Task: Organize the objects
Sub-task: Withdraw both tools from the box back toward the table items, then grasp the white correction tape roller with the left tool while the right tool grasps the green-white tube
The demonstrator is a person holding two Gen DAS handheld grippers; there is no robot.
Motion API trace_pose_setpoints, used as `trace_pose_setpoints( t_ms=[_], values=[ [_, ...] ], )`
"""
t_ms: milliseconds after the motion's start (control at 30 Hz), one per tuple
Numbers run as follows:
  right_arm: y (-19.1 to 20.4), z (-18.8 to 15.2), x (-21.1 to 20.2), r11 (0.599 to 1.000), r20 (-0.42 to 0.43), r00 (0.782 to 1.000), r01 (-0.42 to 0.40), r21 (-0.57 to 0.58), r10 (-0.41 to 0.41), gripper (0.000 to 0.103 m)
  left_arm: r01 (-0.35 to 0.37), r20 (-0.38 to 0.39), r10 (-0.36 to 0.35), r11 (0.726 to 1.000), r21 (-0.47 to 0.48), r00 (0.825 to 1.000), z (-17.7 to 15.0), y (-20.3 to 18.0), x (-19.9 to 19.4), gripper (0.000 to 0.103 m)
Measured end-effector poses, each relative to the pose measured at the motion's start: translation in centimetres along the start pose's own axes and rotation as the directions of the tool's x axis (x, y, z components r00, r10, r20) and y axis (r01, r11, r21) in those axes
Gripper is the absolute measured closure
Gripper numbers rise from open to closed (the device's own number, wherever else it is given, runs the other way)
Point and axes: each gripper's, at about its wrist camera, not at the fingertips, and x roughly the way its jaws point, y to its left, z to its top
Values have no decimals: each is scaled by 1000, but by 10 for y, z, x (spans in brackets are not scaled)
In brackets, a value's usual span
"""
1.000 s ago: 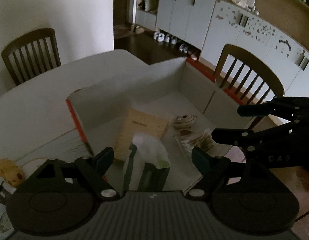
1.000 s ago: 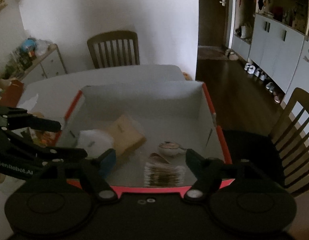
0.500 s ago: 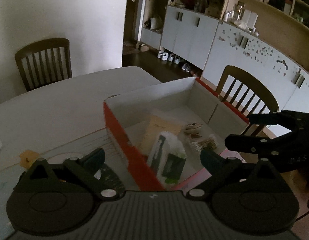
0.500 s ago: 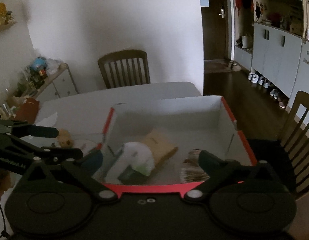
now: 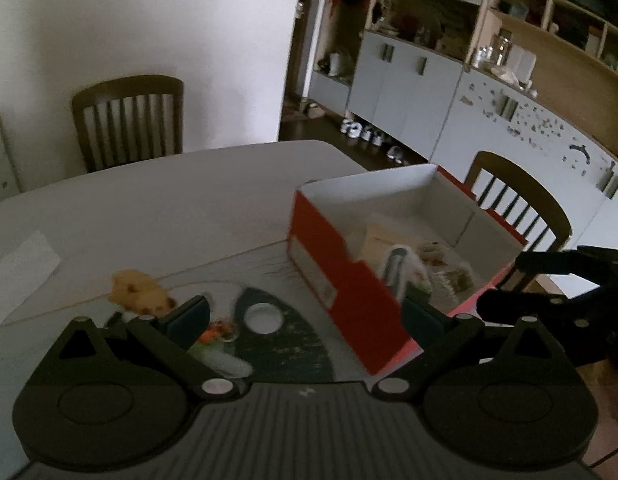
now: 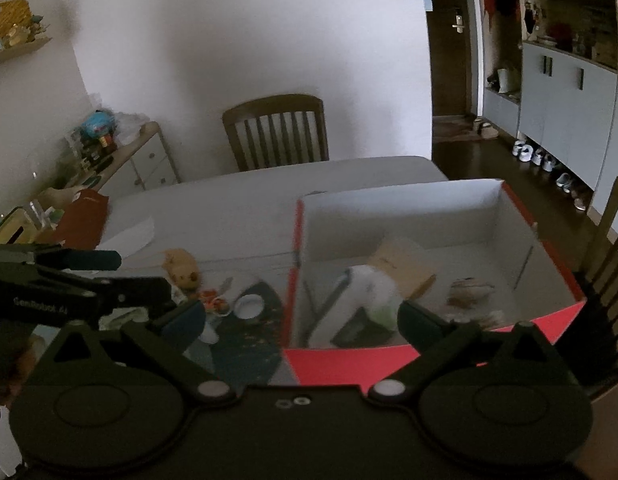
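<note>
So both tongs are spread wide with nothing in them: the left gripper (image 5: 305, 316) hangs over the dark mat (image 5: 293, 352) beside the box (image 5: 341, 276), and the right gripper (image 6: 301, 320) straddles the box's near left corner, half over the mat. Their jaws have just been opening, with nothing pinched between them. We'd read this as the reach for the next loose thing, since the box already holds a white pack (image 6: 361, 300), a tan booklet (image 6: 401, 264) and some smaller bits we can't make out. What's left sits on the mat to the box's left: a white cap (image 5: 263, 317), a small orange bit (image 5: 213, 334) near the left finger, and a yellow plush toy (image 5: 139, 292) a bit further out on the table (image 5: 169, 208). To do it well, we'd pick one target per hand and not crowd, because the grippers sit close together here. The left one is nearest the cap and the orange bit, so we'd drop it straight down with the item centred between the pads before squeezing. The cap looks low and flat, so coming in steep should beat sliding at it. The plush is soft, so a mid-body pinch should do. The box wall is right there, so we'd lift clear of the rim before swinging anything in.
</note>
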Motion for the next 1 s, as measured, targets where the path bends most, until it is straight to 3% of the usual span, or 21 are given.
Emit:
trace_pose_setpoints(
  t_ms=[500,1000],
  values=[
    [73,-15,27,999,-51,999,-22,-46,19,1,-56,-11,56,998,-32,998,-34,78,-28,1],
    [102,-21,73,997,-125,992,15,-78,-25,1,-92,-68,90,995,-25,994,-78,153,-17,1]
  ],
)
